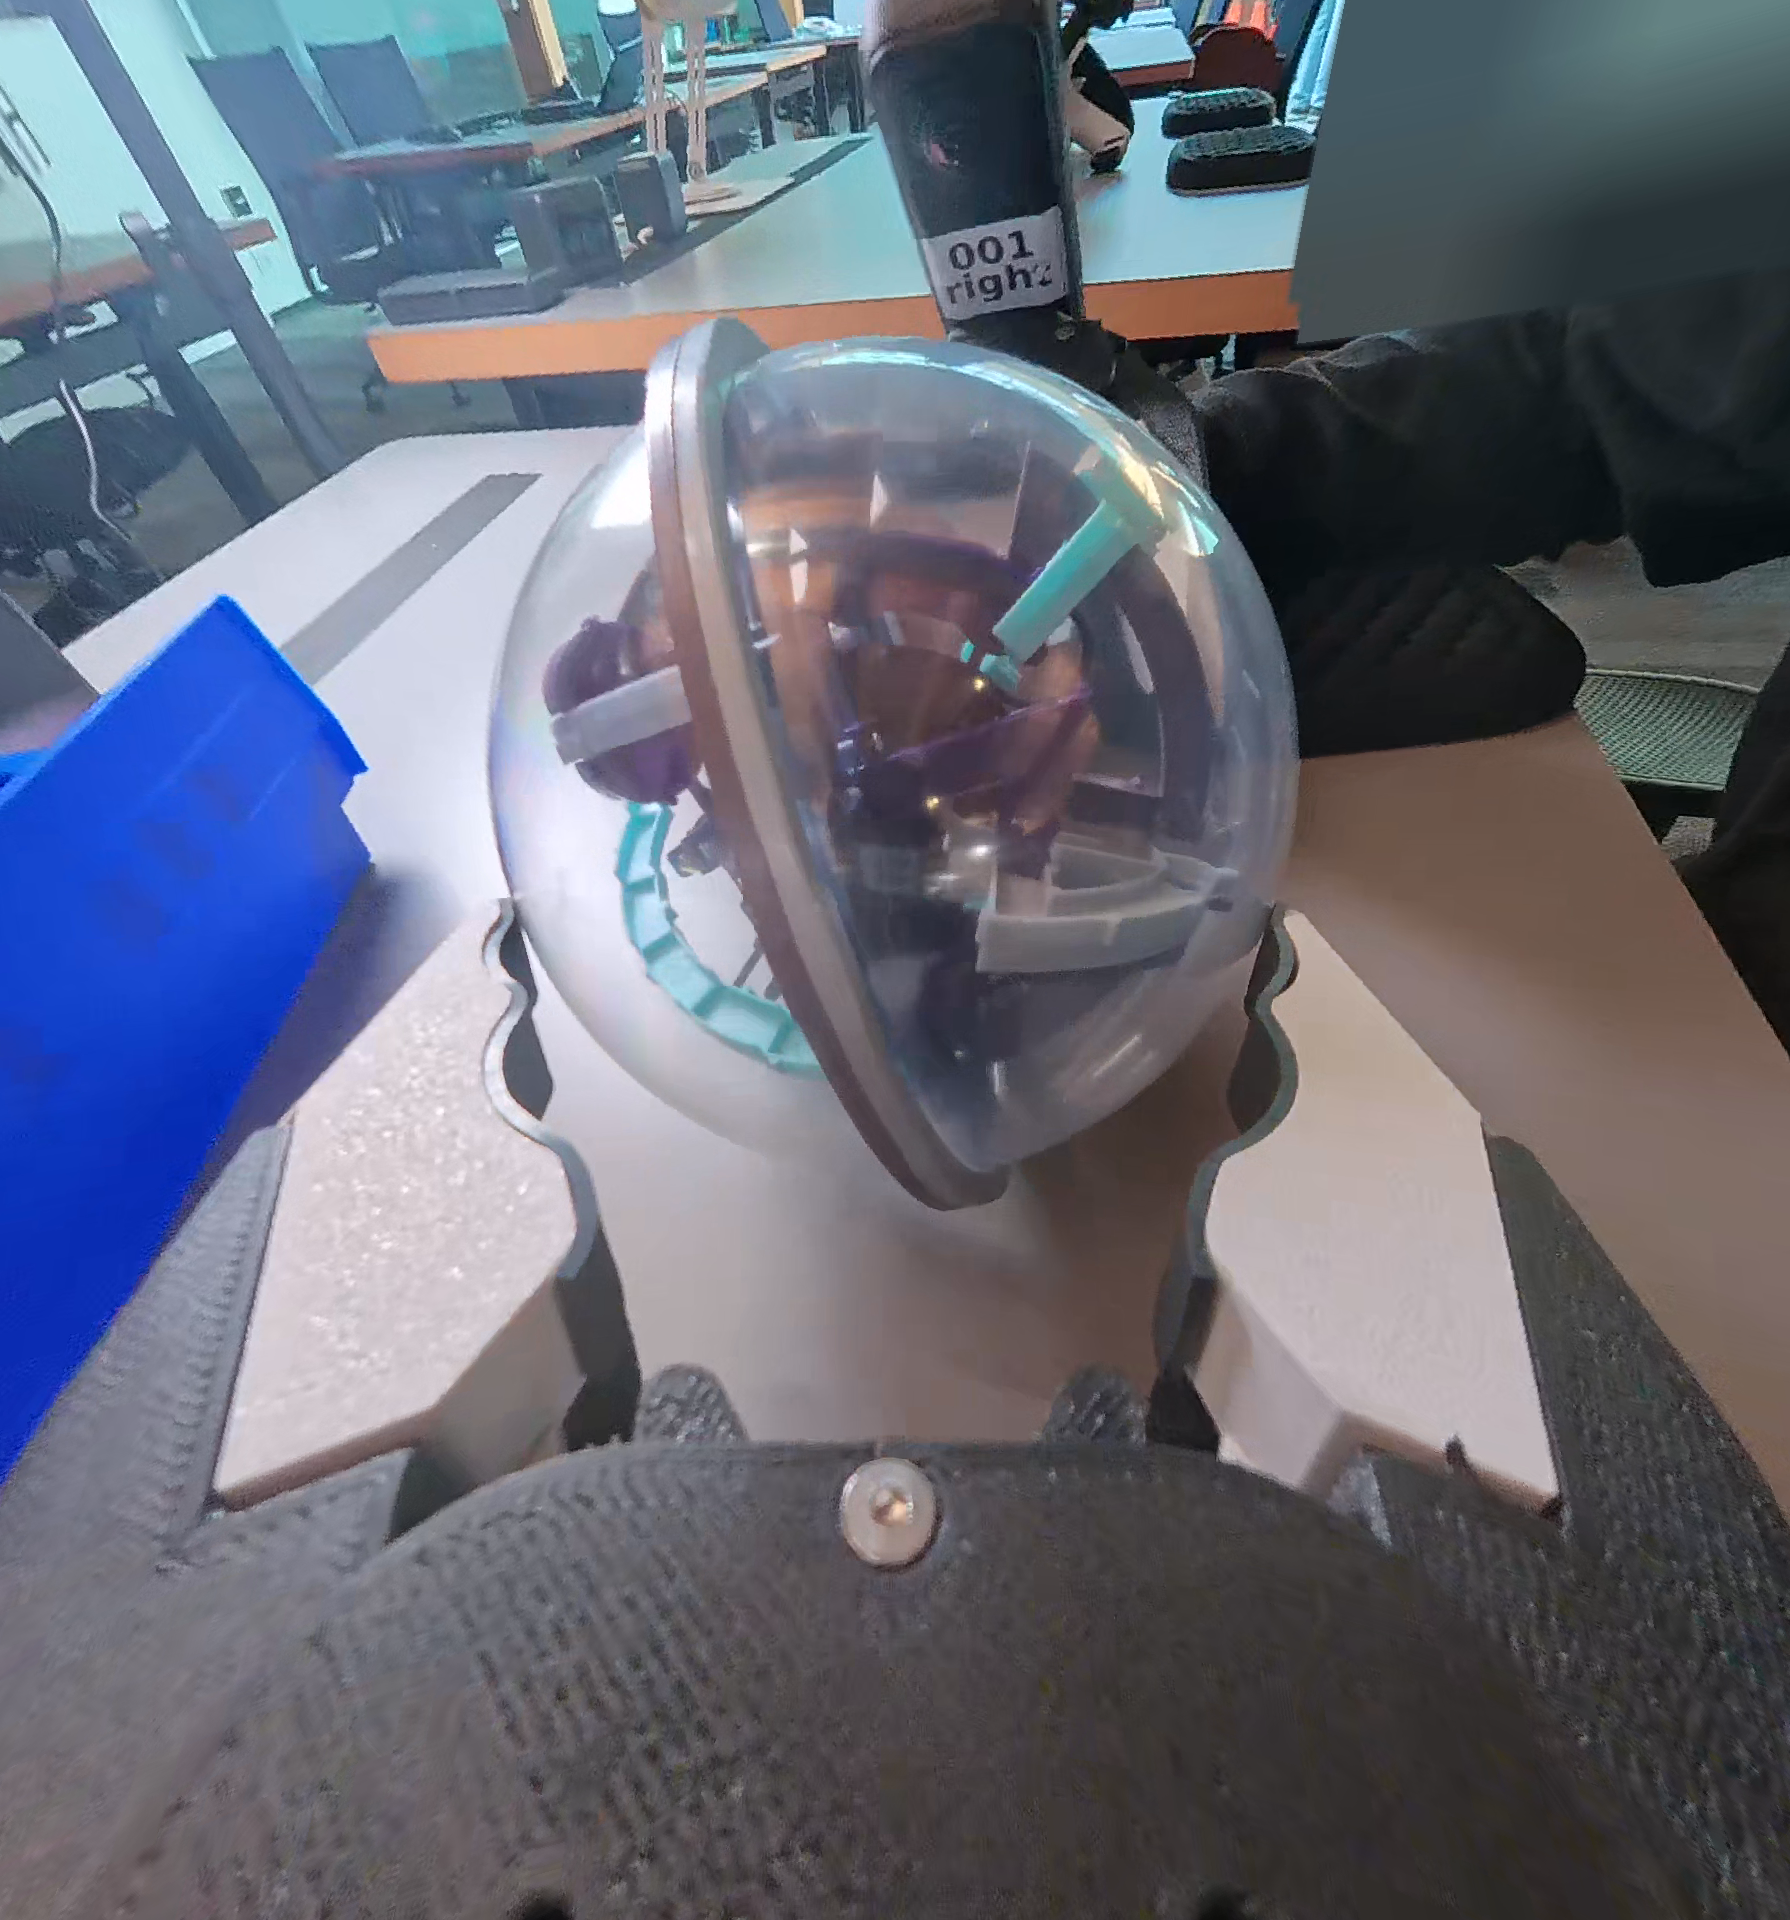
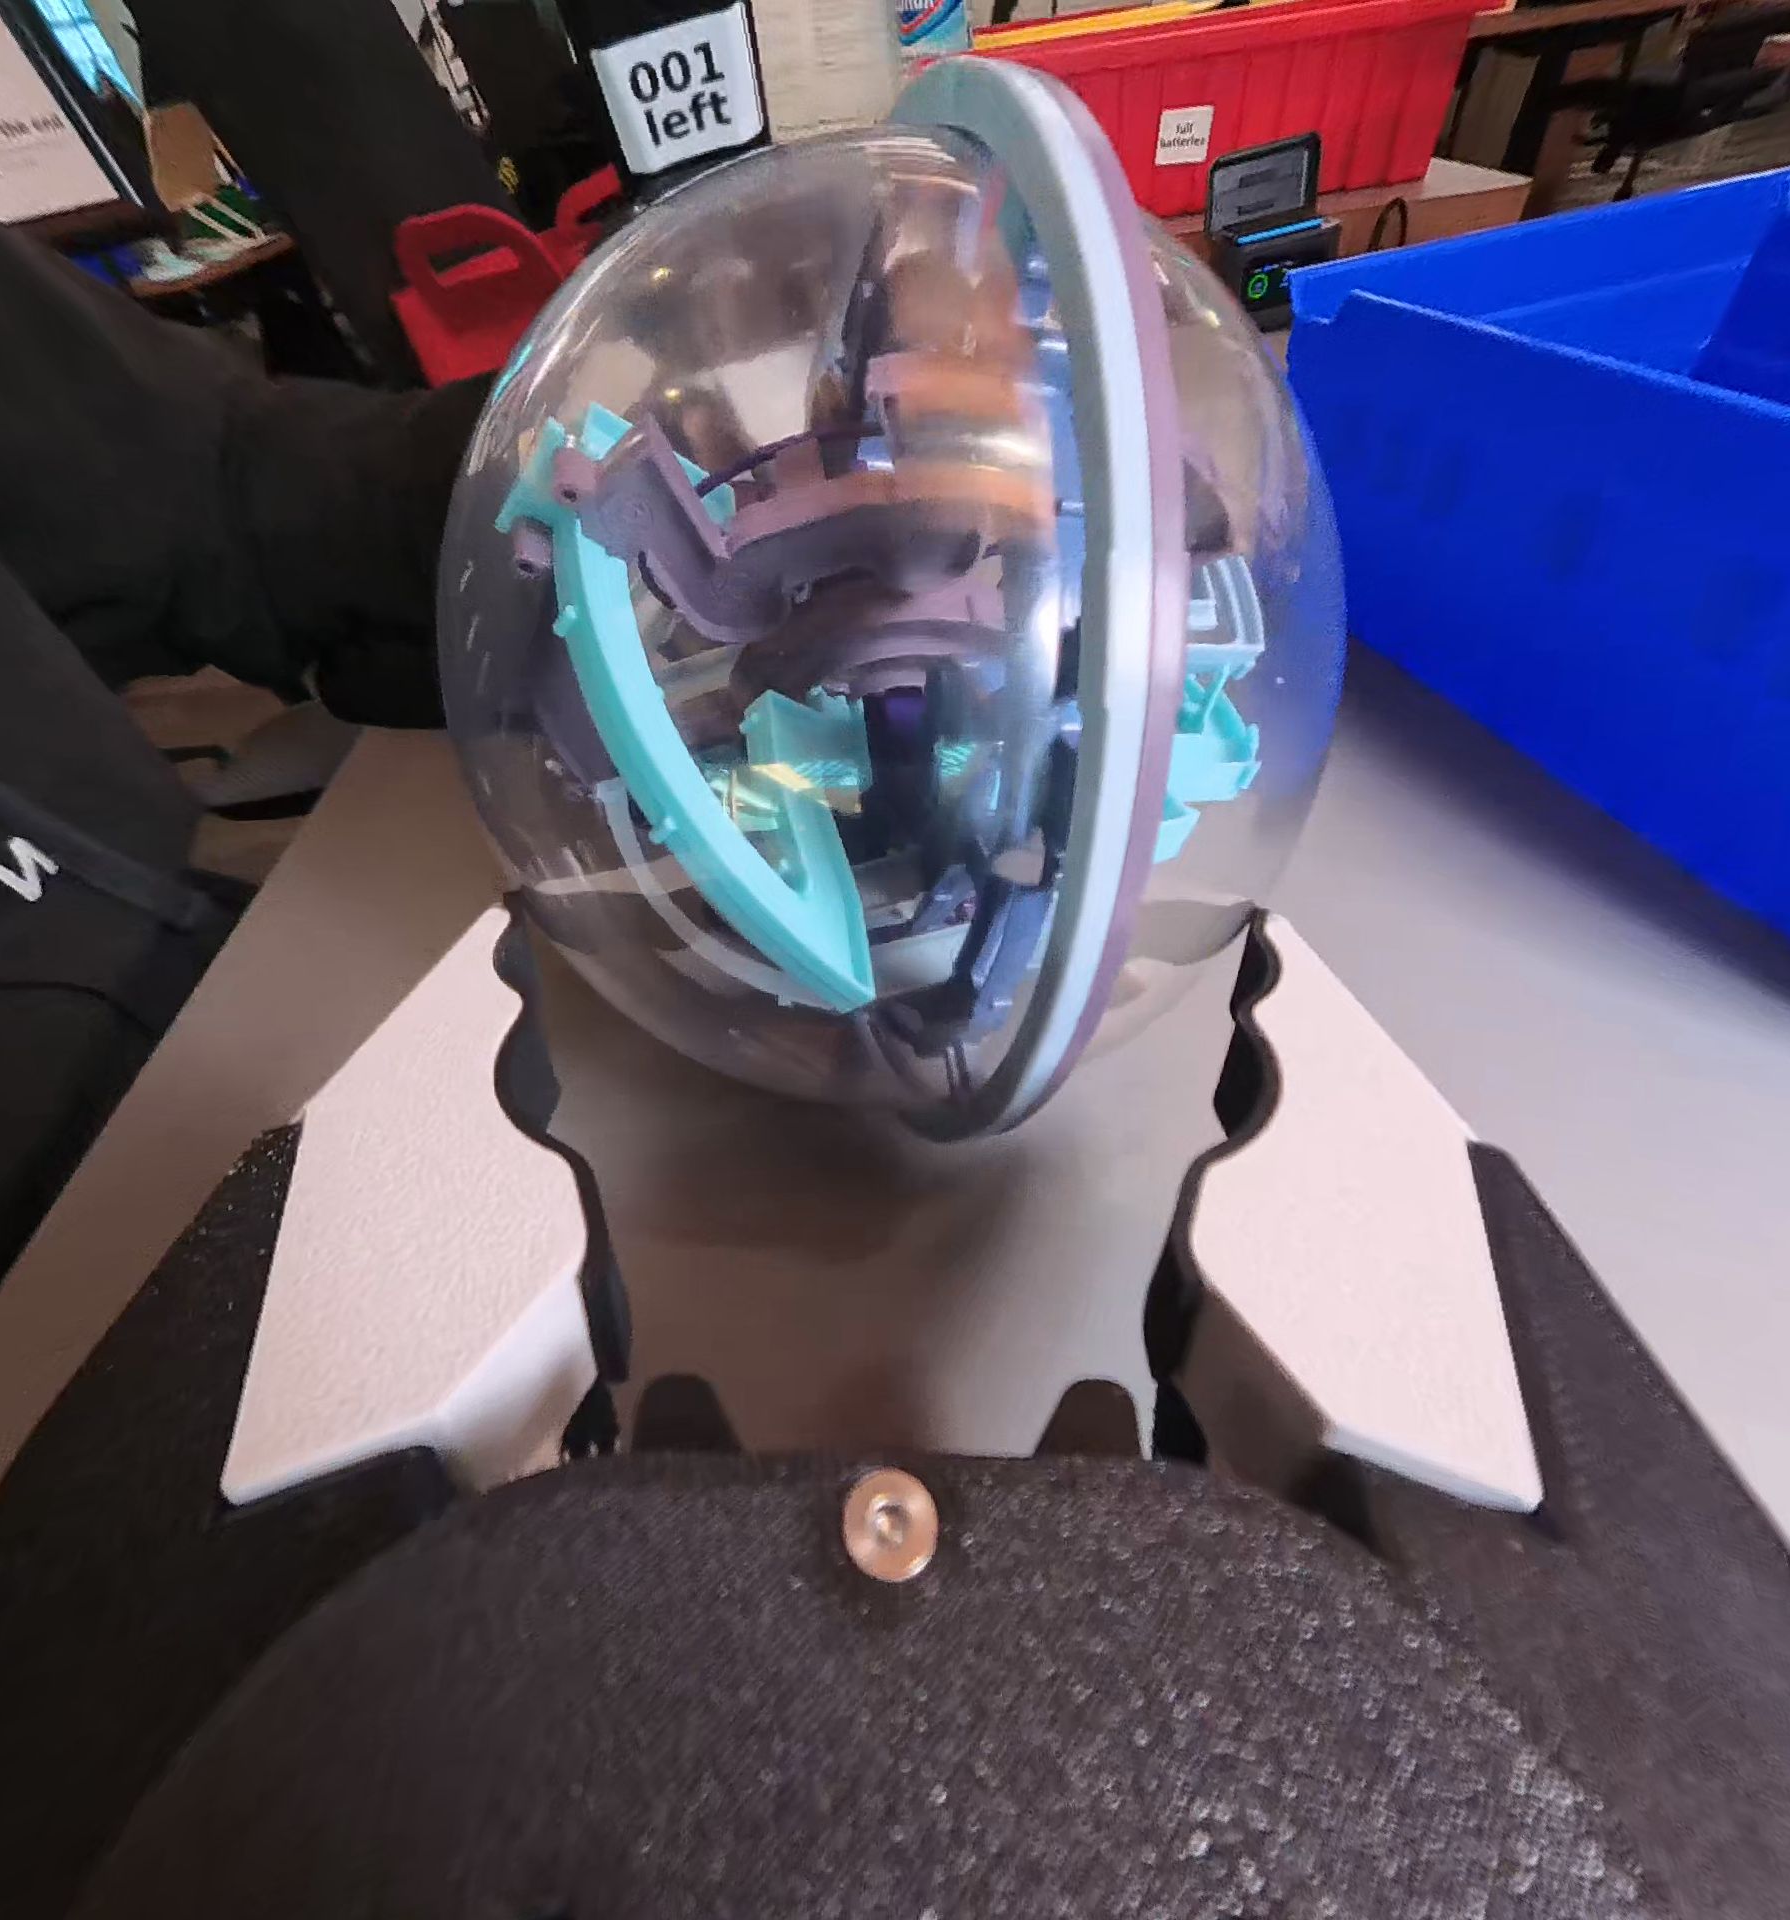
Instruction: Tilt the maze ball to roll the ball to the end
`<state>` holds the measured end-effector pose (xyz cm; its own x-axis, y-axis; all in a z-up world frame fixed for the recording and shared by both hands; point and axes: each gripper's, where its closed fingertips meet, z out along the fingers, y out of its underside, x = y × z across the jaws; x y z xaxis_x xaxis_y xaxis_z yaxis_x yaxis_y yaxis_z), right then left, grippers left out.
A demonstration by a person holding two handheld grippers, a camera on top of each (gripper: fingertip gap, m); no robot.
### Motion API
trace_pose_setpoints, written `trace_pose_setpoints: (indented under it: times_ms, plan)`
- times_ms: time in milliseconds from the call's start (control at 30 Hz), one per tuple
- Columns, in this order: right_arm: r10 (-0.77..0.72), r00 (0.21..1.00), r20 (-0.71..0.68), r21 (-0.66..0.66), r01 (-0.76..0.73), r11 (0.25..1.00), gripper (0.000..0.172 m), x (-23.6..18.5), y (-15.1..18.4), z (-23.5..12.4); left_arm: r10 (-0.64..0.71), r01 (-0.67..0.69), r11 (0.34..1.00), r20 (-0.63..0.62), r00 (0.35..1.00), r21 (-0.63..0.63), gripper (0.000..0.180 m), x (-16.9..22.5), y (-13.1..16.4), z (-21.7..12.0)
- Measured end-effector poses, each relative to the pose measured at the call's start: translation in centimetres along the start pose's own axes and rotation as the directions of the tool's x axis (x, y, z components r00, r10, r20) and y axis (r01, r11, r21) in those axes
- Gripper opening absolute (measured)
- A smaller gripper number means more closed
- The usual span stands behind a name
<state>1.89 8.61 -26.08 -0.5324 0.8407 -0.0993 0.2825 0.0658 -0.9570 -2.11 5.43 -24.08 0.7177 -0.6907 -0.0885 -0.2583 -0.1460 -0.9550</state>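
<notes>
The maze ball (image 1: 901,748) is a clear sphere with teal, grey and purple tracks inside and a band round its middle, tilted off upright. My left gripper (image 1: 891,935) is shut on the maze ball, with both wavy fingertips (image 1: 517,966) pressed against its lower sides. My right gripper (image 2: 880,935) grips the same maze ball (image 2: 870,623) from the opposite side, its fingertips (image 2: 1249,987) against the shell. Each view shows the other gripper's body behind the sphere (image 1: 984,208) (image 2: 683,94). The sphere hangs just above the table (image 1: 1493,935). I cannot pick out the small ball inside.
A blue bin (image 1: 122,883) stands close beside the sphere, also seen in the right wrist view (image 2: 1597,520). A red bin (image 2: 1234,94) and a small dark device (image 2: 1270,229) sit farther back. A person's dark sleeve (image 1: 1390,540) is at the table edge.
</notes>
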Motion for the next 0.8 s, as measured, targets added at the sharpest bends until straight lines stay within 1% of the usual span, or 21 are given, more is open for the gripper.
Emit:
trace_pose_setpoints:
  times_ms: [33, 100, 167, 200, 233, 267, 333, 400, 500, 567, 700, 800]
  plan:
    - [-0.003, 1.000, -0.016, 0.005, 0.003, 1.000, 0.129, 0.2, -0.1, -0.1, -0.025, 0.025, 1.000, 0.011, 1.000, -0.015, 0.132, -0.2, 0.3, -0.1]
    - [-0.024, 0.998, -0.057, 0.015, 0.024, 1.000, 0.128, 0.8, -0.2, -0.2, -0.138, 0.139, 0.988, 0.026, 0.990, -0.064, 0.130, -0.7, 1.4, -0.1]
    - [-0.038, 0.997, -0.070, 0.010, 0.039, 0.999, 0.127, 0.8, -0.1, -0.2, -0.235, 0.233, 0.966, -0.013, 0.972, -0.111, 0.135, -0.3, 2.7, 0.3]
    - [-0.048, 0.996, -0.077, 0.006, 0.049, 0.999, 0.126, 0.8, 0.0, -0.1, -0.255, 0.251, 0.963, -0.031, 0.967, -0.096, 0.134, 0.0, 2.6, 0.7]
    - [-0.058, 0.995, -0.087, 0.002, 0.058, 0.998, 0.125, 0.8, 0.0, -0.1, -0.265, 0.262, 0.962, -0.023, 0.964, -0.083, 0.140, -0.1, 2.5, 1.1]
    - [-0.063, 0.993, -0.097, -0.003, 0.063, 0.998, 0.125, 0.9, 0.1, -0.1, -0.256, 0.254, 0.963, -0.015, 0.966, -0.087, 0.141, -0.2, 2.5, 1.3]
    - [-0.068, 0.992, -0.110, -0.012, 0.067, 0.998, 0.125, 1.0, 0.2, -0.2, -0.235, 0.233, 0.969, -0.013, 0.972, -0.085, 0.141, -0.4, 2.2, 1.4]
    - [-0.065, 0.990, -0.123, -0.001, 0.066, 0.998, 0.126, 1.1, -0.4, -0.2, -0.216, 0.216, 0.975, -0.011, 0.976, -0.047, 0.141, -0.8, 1.2, 1.2]
    - [-0.059, 0.989, -0.133, 0.072, 0.069, 0.995, 0.126, 1.3, -3.7, -0.9, -0.204, 0.204, 0.976, -0.014, 0.979, 0.069, 0.140, -1.8, -2.5, 0.3]
    - [-0.084, 0.985, -0.148, 0.089, 0.098, 0.991, 0.126, 1.5, -6.6, -1.7, -0.168, 0.168, 0.977, -0.010, 0.986, 0.128, 0.140, -2.5, -5.6, -0.4]
    - [-0.181, 0.964, -0.193, 0.100, 0.203, 0.974, 0.126, 1.7, -13.3, -3.5, -0.051, 0.047, 0.972, 0.012, 0.999, 0.230, 0.139, -3.9, -12.7, -2.4]
    - [-0.237, 0.946, -0.220, 0.114, 0.266, 0.957, 0.126, 1.4, -18.1, -4.7, 0.030, -0.038, 0.954, 0.032, 0.999, 0.299, 0.140, -4.5, -18.0, -3.9]
